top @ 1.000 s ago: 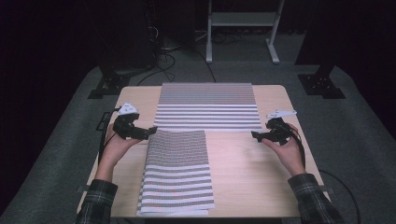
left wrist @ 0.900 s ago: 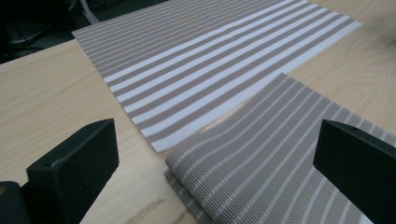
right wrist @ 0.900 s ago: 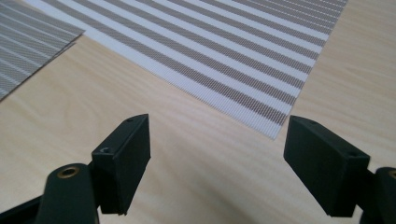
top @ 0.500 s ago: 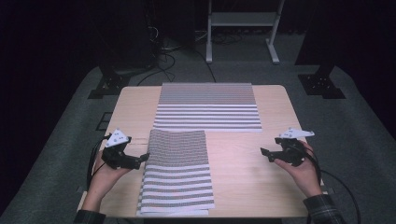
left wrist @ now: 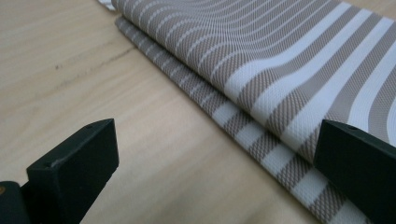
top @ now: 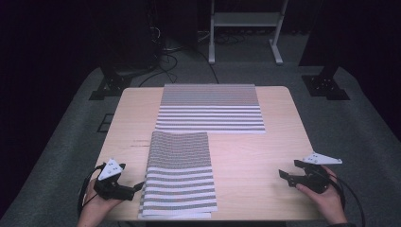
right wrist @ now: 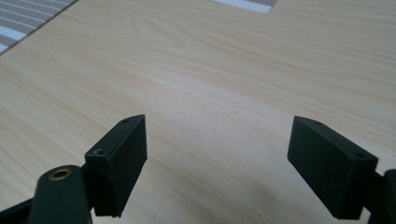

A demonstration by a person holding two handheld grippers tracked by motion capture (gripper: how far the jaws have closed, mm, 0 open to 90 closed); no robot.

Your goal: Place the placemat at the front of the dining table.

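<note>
The left gripper (top: 140,186) (jaws spread wide, empty) sits beside the folded striped cloth (top: 179,172); the right gripper (top: 285,174) gapes empty over the wooden table (top: 255,161).

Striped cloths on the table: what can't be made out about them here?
- Near cloth: layer count; high view too small, left gripper view cuts off the edge.
- Far cloth: whether it is folded; high view too distant, right gripper view shows a mere corner.
- Near cloth's front edge: table rim blurs it.
</note>
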